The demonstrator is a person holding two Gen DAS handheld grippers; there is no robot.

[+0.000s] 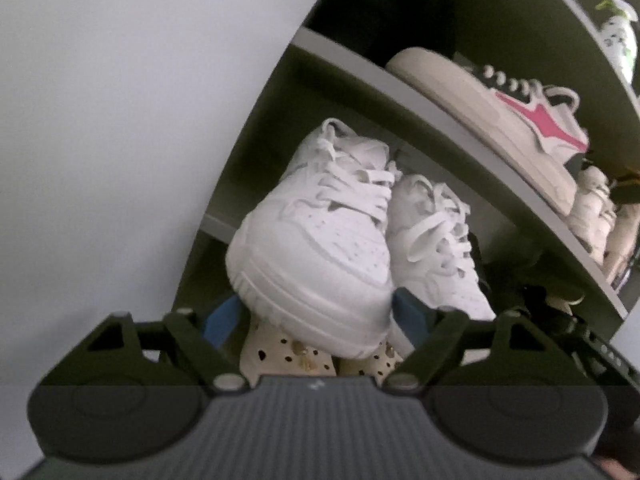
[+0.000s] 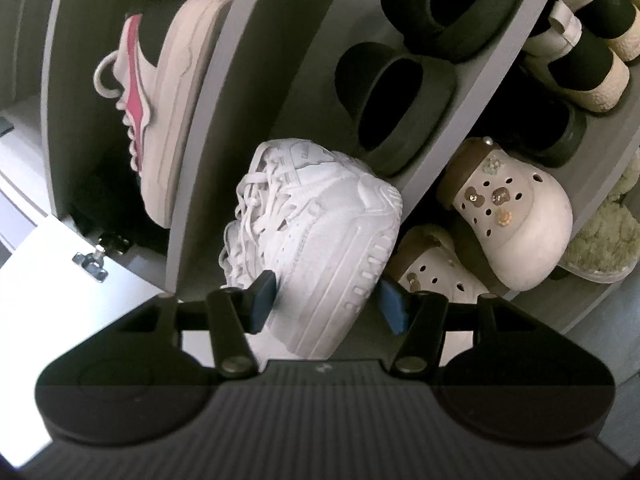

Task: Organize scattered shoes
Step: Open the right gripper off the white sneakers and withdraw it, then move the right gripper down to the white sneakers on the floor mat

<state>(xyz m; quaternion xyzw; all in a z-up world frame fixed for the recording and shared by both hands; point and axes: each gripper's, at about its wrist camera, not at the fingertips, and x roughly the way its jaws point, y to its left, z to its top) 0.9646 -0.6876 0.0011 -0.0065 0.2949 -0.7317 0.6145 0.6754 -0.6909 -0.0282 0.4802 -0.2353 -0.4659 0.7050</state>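
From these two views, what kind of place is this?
Probably a home shoe cabinet: grey shelves hold white sneakers, a pink-striped sneaker, cream clogs and dark slippers.

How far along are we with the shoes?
Done: pink-striped sneaker, black slippers and clogs sit on shelves. In hand: right gripper clamps one white sneaker at the middle shelf; left gripper brackets its mate, grip unclear. Remaining: seat the pair, release.
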